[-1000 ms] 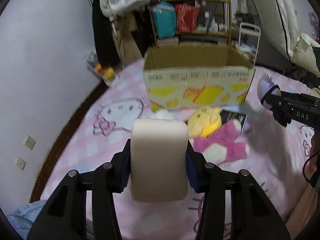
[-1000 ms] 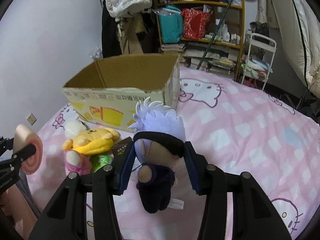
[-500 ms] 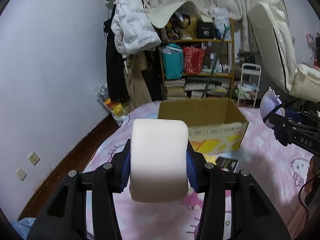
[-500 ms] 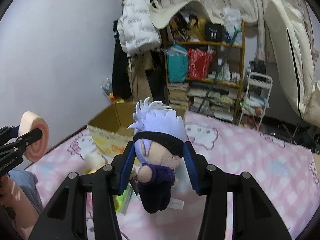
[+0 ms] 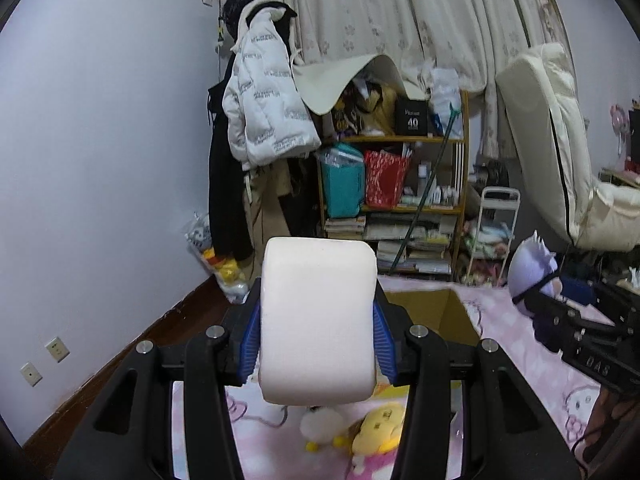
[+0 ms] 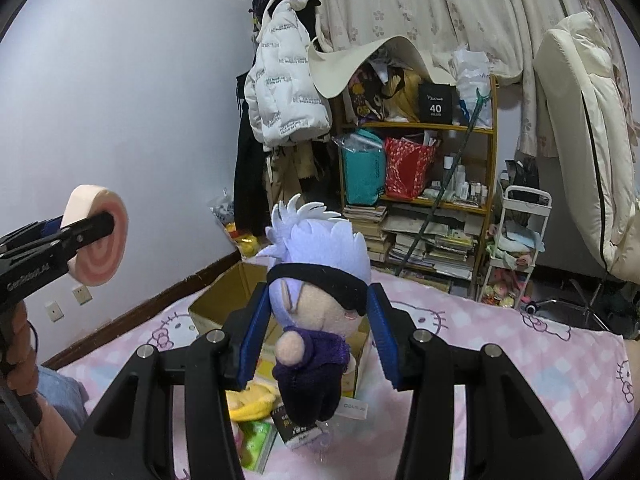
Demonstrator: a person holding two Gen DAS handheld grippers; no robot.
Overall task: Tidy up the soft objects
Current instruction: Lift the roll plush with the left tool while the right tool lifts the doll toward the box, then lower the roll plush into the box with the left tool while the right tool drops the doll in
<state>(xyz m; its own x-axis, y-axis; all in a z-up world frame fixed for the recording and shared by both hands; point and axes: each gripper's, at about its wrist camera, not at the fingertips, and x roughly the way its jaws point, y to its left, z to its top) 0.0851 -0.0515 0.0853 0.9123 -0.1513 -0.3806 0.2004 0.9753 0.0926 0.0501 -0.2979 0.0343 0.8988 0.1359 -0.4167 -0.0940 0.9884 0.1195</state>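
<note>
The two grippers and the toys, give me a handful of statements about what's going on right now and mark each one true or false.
1. The left gripper is clamped on a pink roll-shaped cushion. True.
2. The right gripper is empty. False: it holds a doll with pale purple hair and a black blindfold, by the head.
3. The cardboard box on the bed is open at the top. True.
4. The doll is already inside the box. False: it hangs in the gripper, above the bed.
5. A yellow plush toy lies on the bed below the left gripper. True.
</note>
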